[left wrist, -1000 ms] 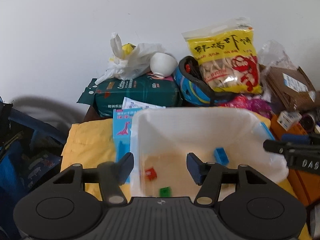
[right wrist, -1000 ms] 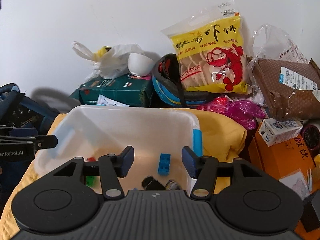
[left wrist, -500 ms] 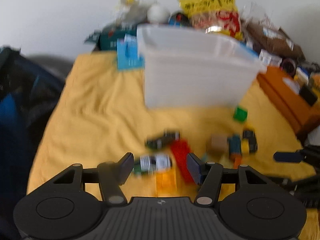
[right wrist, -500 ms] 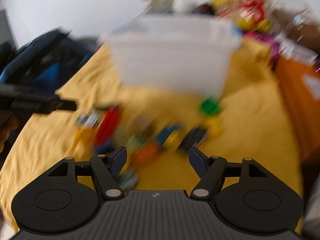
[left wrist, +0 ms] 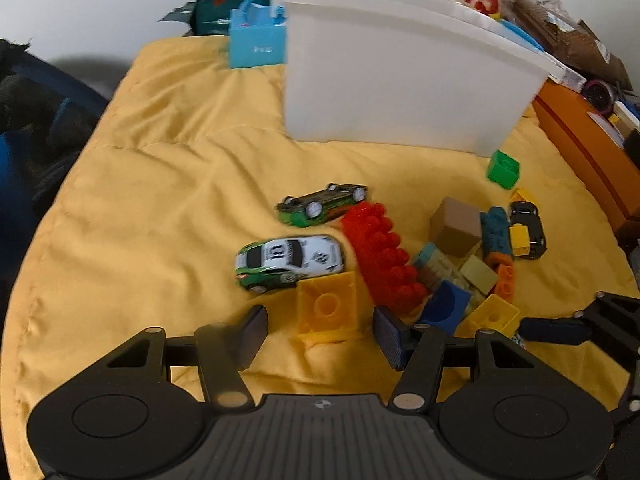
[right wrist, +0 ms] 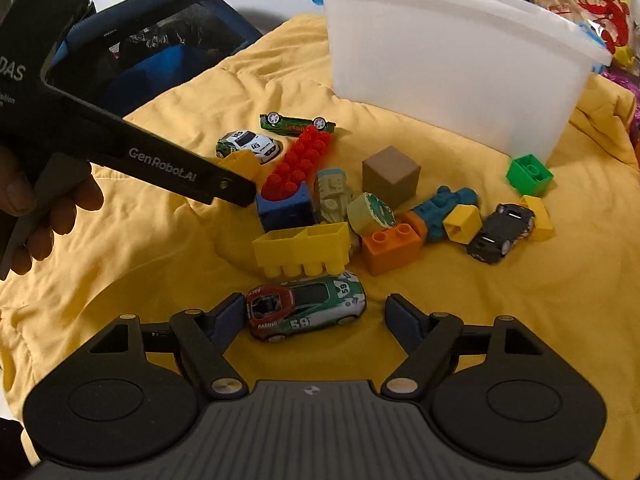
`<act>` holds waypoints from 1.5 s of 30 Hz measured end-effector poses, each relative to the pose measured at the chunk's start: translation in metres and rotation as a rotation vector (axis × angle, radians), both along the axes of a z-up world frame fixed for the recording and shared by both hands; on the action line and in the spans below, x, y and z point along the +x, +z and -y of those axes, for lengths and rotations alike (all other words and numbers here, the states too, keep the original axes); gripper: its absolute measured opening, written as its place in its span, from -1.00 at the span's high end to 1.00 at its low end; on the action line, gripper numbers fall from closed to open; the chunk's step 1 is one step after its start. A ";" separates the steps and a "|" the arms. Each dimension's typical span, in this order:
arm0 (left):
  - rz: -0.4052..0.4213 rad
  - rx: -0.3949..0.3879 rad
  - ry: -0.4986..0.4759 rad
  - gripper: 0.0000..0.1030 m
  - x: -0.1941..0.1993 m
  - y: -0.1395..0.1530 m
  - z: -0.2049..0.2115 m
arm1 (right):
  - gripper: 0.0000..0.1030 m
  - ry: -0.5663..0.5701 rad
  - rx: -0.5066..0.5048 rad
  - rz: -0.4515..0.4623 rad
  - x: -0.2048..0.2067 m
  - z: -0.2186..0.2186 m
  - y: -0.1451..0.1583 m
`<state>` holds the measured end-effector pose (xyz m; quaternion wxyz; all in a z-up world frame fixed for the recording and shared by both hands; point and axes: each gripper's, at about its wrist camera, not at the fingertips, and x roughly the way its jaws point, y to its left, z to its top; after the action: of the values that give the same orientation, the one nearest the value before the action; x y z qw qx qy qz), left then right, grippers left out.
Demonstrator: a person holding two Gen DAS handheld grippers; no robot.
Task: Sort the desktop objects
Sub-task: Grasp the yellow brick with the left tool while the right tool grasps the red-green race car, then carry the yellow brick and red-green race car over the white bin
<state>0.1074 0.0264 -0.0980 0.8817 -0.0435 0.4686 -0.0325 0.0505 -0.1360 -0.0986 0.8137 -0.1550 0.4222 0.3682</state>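
Note:
Toy cars and building blocks lie in a pile on the yellow cloth [left wrist: 168, 184] in front of a white plastic bin [left wrist: 400, 80]. My left gripper [left wrist: 320, 330] is open, its jaws on either side of a yellow block [left wrist: 328, 306]; a white and green car [left wrist: 290, 262] and a long red brick [left wrist: 380, 256] lie just beyond. My right gripper [right wrist: 314, 314] is open around a red, green and white car numbered 59 [right wrist: 306, 306]. The left gripper also shows in the right wrist view [right wrist: 224, 184], over the yellow block.
A green block [right wrist: 530, 174], a black car [right wrist: 500, 232], a brown cube [right wrist: 391, 176], an orange brick [right wrist: 392, 248] and a yellow hollow brick [right wrist: 304, 248] lie in the pile. Snack bags and boxes crowd behind the bin. An orange box [left wrist: 588, 156] borders the right; a dark bag [right wrist: 160, 56] the left.
Both grippers have come away from above the bin and dropped down to the toy pile on the cloth. Each open gripper now brackets a toy.

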 end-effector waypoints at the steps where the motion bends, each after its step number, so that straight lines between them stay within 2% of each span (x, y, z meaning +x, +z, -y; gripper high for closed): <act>1: 0.004 -0.007 -0.011 0.02 0.001 -0.001 0.001 | -0.38 0.001 -0.001 -0.001 0.001 0.001 -0.001; 2: 0.005 -0.016 -0.021 0.24 0.001 -0.002 0.002 | -0.32 -0.003 -0.005 0.006 0.001 0.002 -0.001; 3: 0.007 -0.016 -0.028 0.26 0.002 -0.002 0.002 | -0.32 -0.004 0.001 0.000 0.002 0.004 0.000; 10: 0.042 -0.011 -0.038 0.26 -0.008 0.009 0.003 | -0.32 -0.102 0.052 -0.003 0.004 0.038 0.012; 18: 0.095 -0.016 -0.046 0.26 -0.017 0.042 0.007 | -0.32 -0.293 0.133 0.009 0.022 0.071 0.031; 24: 0.151 -0.042 -0.032 0.26 -0.007 0.073 0.014 | -0.32 -0.388 0.182 0.049 0.045 0.081 0.061; 35: 0.221 -0.076 0.005 0.26 0.022 0.122 0.012 | -0.32 -0.434 0.251 0.141 0.078 0.083 0.116; 45: 0.278 -0.039 0.000 0.26 0.051 0.154 0.007 | -0.32 -0.444 0.286 0.181 0.110 0.076 0.147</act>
<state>0.1583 0.0190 0.0558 0.9372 -0.0557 0.3410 -0.0472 0.1601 -0.2115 0.0488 0.9226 0.0256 0.3149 0.2213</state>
